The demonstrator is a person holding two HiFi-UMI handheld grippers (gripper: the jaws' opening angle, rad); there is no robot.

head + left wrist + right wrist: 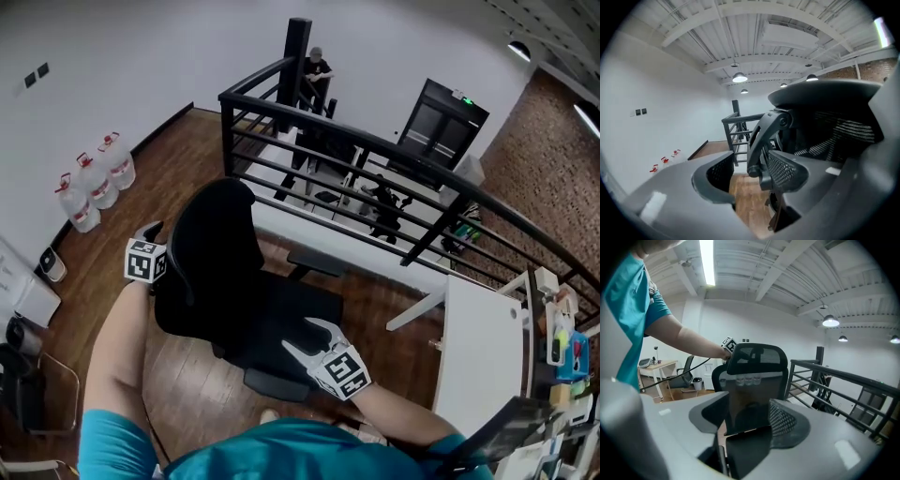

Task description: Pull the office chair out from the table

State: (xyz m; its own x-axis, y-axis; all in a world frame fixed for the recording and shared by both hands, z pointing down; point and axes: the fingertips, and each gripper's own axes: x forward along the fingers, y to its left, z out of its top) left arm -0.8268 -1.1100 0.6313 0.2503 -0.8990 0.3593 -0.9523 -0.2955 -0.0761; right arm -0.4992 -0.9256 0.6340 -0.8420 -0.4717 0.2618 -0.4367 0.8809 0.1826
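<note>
The black office chair (220,253) stands on the wood floor, turned away from the white table (478,347), its seat (281,314) toward me. My left gripper (150,246) is behind the top of the backrest. In the left gripper view its jaws (750,176) stand open, with the chair's rear back bracket (761,136) just ahead between them, close to the right pad (787,171). My right gripper (311,339) hovers over the seat's near edge. Its jaws (747,423) are wide open, a dark part of the seat showing between them, the headrest (757,357) straight ahead.
A black railing (375,178) runs behind the chair, and a person (317,73) sits beyond it. Large water bottles (94,178) stand by the left wall. A cluttered shelf (562,347) sits at the table's right. Another desk (656,365) and chair (684,376) stand farther off.
</note>
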